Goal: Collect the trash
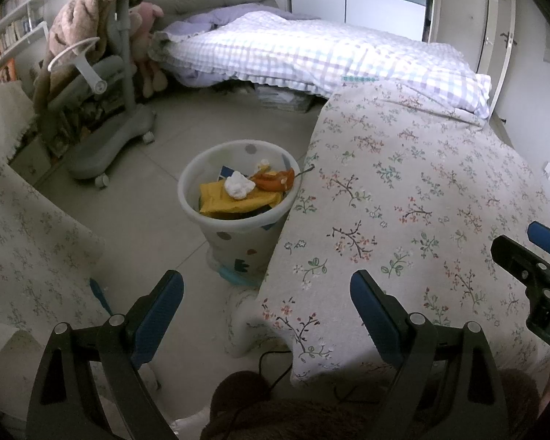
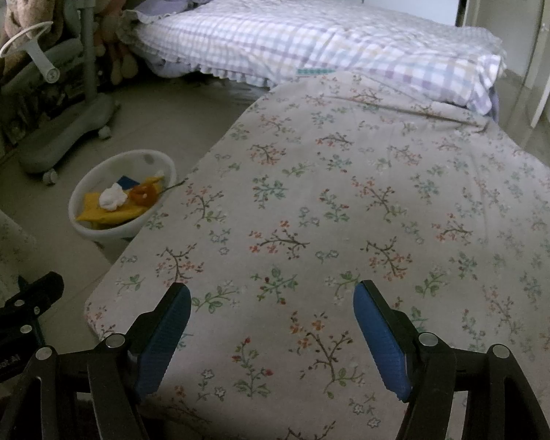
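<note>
Trash bin (image 1: pixel 234 216) on floor beside floral-covered table (image 1: pixel 403 201), filled with light, crushable paper and wrappers; likely best lifted by stiff rim; left gripper (image 1: pixel 267 315) and right gripper (image 2: pixel 271 337) wide open, empty.

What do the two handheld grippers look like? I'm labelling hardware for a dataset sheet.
Both match: the left gripper and right gripper have black angular linkage arms with round silver pivot pins, each ending in a flat finger faced with a blue textured pad. White lettering marks both bodies, only partly readable. A thin black cable runs below the left one.
</note>
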Tool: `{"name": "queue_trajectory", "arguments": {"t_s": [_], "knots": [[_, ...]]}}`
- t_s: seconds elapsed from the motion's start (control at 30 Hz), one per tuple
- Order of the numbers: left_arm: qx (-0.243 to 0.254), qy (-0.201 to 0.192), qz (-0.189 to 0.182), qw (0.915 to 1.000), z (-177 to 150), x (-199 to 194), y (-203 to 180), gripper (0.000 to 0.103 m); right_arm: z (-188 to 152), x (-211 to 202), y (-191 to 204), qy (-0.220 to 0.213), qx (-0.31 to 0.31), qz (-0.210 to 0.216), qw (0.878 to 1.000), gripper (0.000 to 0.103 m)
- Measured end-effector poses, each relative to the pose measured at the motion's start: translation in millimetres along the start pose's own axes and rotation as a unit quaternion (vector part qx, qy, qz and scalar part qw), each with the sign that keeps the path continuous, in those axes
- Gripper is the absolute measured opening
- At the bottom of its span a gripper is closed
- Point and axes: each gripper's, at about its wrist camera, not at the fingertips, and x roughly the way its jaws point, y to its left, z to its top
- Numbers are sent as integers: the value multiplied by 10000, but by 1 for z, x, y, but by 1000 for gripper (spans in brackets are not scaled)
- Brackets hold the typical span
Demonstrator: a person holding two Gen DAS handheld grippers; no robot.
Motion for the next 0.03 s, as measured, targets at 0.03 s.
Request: {"name": "queue_trajectory", "arguments": {"t_s": [0.03], "knots": [[-3, 17, 2, 10000, -1, 1, 0, 94, 0, 0, -1, 9, 2, 2, 10000, 77]]}}
